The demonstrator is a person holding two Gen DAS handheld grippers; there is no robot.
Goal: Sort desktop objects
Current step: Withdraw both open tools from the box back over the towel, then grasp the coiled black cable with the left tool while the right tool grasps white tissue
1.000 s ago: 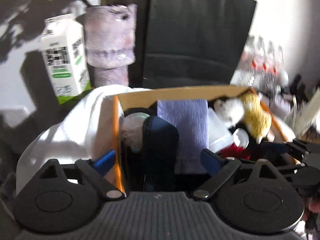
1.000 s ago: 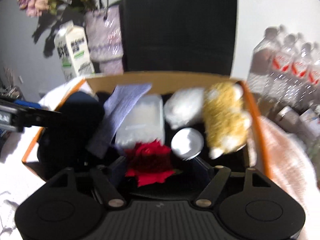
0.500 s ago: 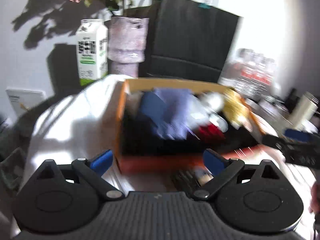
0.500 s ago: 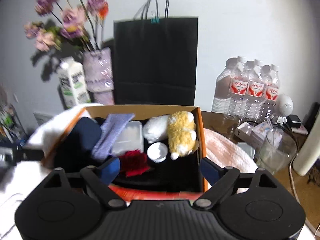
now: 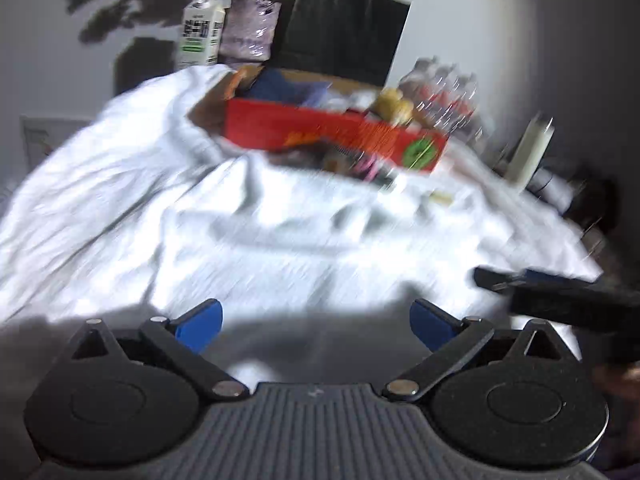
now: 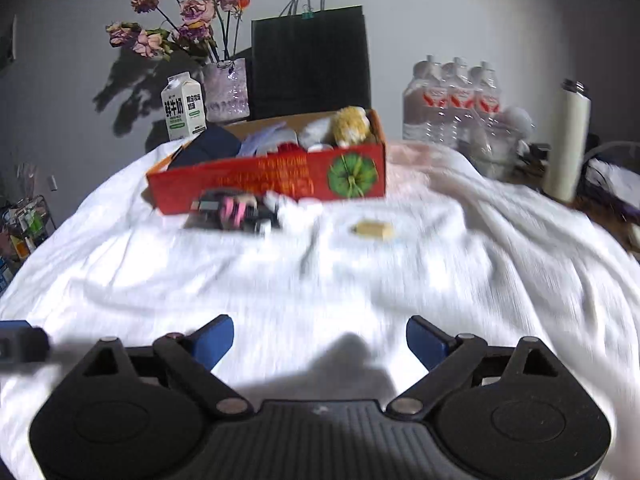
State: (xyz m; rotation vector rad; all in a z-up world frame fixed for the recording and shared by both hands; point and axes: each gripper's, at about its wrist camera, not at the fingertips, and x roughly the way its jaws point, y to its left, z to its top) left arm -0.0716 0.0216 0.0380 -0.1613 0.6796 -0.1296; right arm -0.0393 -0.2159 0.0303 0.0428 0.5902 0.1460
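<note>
Both grippers, left gripper and right gripper, gape empty; loose clutter lies at twelve o'clock against the red box — approach low, pinch one piece

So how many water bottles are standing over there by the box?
3 water bottles show caps, side by side in a shrink-wrapped pack right of the red box, in front of the wall. More may be hidden behind that row.
</note>
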